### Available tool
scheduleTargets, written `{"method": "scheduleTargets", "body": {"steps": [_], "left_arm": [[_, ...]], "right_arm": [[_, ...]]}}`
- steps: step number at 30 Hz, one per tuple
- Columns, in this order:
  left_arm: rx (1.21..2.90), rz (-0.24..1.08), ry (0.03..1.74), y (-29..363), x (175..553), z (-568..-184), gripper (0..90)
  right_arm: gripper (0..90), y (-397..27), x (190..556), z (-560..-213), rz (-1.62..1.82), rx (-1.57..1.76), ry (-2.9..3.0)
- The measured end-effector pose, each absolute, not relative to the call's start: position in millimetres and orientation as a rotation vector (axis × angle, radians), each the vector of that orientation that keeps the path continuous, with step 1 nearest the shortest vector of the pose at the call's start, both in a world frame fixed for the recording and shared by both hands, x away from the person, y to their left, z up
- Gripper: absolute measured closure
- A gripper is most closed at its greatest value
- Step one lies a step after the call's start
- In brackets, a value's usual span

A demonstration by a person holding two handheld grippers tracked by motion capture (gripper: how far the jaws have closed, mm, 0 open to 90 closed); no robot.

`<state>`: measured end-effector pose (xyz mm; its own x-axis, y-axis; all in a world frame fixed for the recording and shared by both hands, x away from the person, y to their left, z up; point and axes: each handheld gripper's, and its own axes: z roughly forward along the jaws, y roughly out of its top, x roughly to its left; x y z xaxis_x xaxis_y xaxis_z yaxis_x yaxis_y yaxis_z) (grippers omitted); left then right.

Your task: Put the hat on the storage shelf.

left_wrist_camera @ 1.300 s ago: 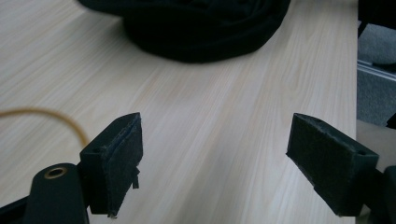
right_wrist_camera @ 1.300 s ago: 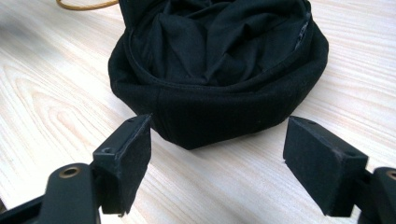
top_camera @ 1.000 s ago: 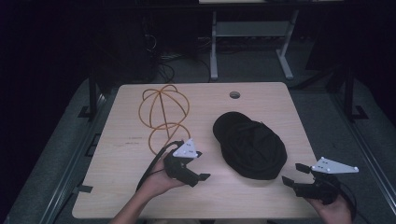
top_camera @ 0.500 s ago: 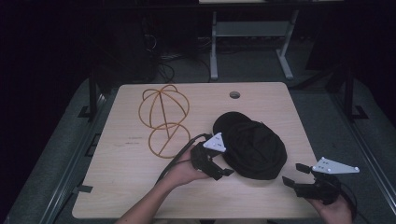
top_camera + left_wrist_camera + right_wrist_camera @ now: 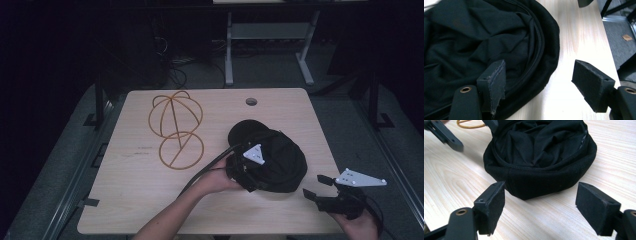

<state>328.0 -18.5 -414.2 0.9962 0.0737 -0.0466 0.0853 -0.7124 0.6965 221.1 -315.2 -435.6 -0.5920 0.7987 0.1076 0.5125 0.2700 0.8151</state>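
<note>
Black cap (image 5: pixel 272 157) lying crown-down, right of centre on the surface (image 5: pixel 150 200). The left claw (image 5: pixel 539 82), unclenched with jaws just closing, is straddling the cap's rim; the right claw (image 5: pixel 540 205) is waiting released at the near right. Risk: the inner pad (image 5: pixel 495 80) seems to be pinching lining only, so the limp rim is likely slipping free.

A light wooden table (image 5: pixel 150 200) carries a black cap (image 5: pixel 280 155) right of centre, opening upward, and an orange wire frame (image 5: pixel 175 130) toward the far left corner. A cable hole (image 5: pixel 251 101) sits near the far edge.
</note>
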Motion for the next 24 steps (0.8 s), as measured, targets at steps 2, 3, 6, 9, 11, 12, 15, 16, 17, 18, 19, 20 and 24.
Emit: {"method": "scheduleTargets", "body": {"steps": [2,3,6,9,11,12,15,16,17,18,19,20,24], "left_arm": [[2.389,-0.020,0.096,-24,329,-417,26.7],[2.395,-0.021,0.095,-25,330,-419,26.9],[2.408,-0.033,0.080,-28,332,-424,28.5],[2.428,-0.019,0.070,-31,331,-429,30.2],[2.434,-0.021,0.068,-32,332,-431,31.6],[2.444,-0.023,0.064,-32,333,-432,32.4],[2.473,-0.023,0.051,-34,333,-437,33.6],[2.480,-0.020,0.047,-34,332,-438,33.5],[2.482,-0.014,0.045,-35,332,-440,33.4],[2.480,-0.011,0.045,-35,333,-440,33.4],[2.480,-0.015,0.047,-35,334,-440,33.5],[2.482,-0.015,0.047,-36,334,-440,33.8],[2.492,-0.014,0.044,-37,336,-443,36.4]], "right_arm": [[23.1,-315,221,-435,1.236,1.195,2.222],[23.0,-315,221,-435,1.235,1.197,2.222],[23.1,-315,221,-435,1.236,1.197,2.221],[23.1,-315,221,-435,1.232,1.197,2.221],[23.1,-315,221,-435,1.230,1.196,2.222],[23.1,-315,221,-435,1.230,1.197,2.222],[23.1,-315,220,-435,1.229,1.197,2.222],[23.2,-315,221,-435,1.229,1.194,2.223],[23.6,-314,221,-435,1.230,1.193,2.225],[23.7,-314,221,-435,1.226,1.193,2.229],[23.6,-313,221,-435,1.224,1.189,2.230],[23.7,-313,221,-435,1.223,1.187,2.232],[23.7,-313,221,-435,1.226,1.188,2.229]]}}
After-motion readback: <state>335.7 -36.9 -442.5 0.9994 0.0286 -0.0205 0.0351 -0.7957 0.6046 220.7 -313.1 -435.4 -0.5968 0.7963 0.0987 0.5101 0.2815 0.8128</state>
